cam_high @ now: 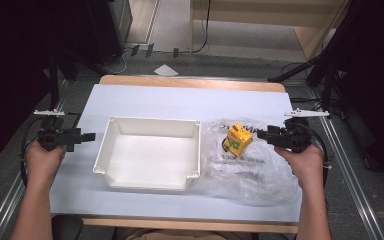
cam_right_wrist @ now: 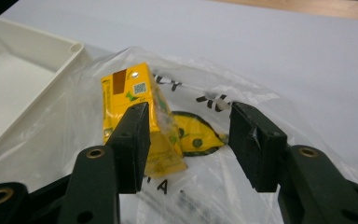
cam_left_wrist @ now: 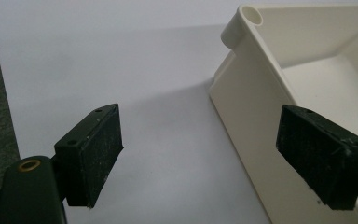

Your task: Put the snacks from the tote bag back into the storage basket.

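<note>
The right gripper fingers, half open, straddle the yellow carton on the plastic bag, gripping nothing; next, close. Left gripper gapes empty beside the white bin.

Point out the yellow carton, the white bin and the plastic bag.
Yellow carton (cam_right_wrist: 126,100): right gripper view, on its upper yellow face.
White bin (cam_high: 111,145): high view, on its left wall.
Plastic bag (cam_high: 250,172): high view, on the clear film near the print.

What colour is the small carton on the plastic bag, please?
Yellow with green print; the carton shows best in the right gripper view.
</note>
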`<state>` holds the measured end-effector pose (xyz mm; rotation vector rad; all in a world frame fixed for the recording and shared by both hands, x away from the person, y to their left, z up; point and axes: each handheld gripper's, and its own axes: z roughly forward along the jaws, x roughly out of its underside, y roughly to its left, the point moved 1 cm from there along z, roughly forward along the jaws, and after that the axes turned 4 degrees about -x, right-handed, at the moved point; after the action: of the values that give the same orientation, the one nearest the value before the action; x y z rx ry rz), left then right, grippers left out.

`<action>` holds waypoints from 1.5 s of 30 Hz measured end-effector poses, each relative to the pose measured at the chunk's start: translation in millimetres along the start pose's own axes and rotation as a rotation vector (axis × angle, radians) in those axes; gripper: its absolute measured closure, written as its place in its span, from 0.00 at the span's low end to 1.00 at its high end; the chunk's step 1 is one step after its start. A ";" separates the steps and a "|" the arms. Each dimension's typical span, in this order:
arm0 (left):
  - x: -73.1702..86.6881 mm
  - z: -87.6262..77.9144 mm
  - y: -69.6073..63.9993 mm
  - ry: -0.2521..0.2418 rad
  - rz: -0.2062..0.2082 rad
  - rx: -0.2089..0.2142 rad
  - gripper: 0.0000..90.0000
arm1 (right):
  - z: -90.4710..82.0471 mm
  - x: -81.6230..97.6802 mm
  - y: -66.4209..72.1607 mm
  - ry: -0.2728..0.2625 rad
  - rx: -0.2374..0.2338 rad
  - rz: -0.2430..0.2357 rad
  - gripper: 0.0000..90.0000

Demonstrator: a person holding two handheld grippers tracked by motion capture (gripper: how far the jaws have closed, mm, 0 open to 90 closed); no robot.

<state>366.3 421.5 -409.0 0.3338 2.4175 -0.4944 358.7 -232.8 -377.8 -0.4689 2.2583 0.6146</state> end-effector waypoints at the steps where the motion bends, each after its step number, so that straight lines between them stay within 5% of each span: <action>1: -0.1 -0.1 0.0 0.000 0.000 0.001 0.17 | -0.4 -1.6 -0.5 0.027 -0.019 0.002 0.54; 5: -0.2 -0.7 -0.2 0.001 0.000 0.000 0.17 | -1.6 -5.8 -3.0 0.072 -0.050 0.041 0.49; 14: -0.6 -0.8 -0.5 0.009 0.000 -0.014 0.17 | -12.9 -11.7 4.5 0.094 -0.005 -0.011 0.44; 30: -0.6 -1.7 -2.4 0.018 0.002 -0.019 0.17 | -8.7 -21.2 29.1 0.171 -0.024 -0.123 0.34; 45: -0.1 -3.2 -3.0 0.010 0.006 -0.023 0.17 | 1.5 -24.0 35.5 0.203 -0.033 -0.149 0.31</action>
<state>363.5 420.1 -405.8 0.3343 2.4295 -0.4631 357.7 -199.4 -350.9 -0.7380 2.3789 0.5497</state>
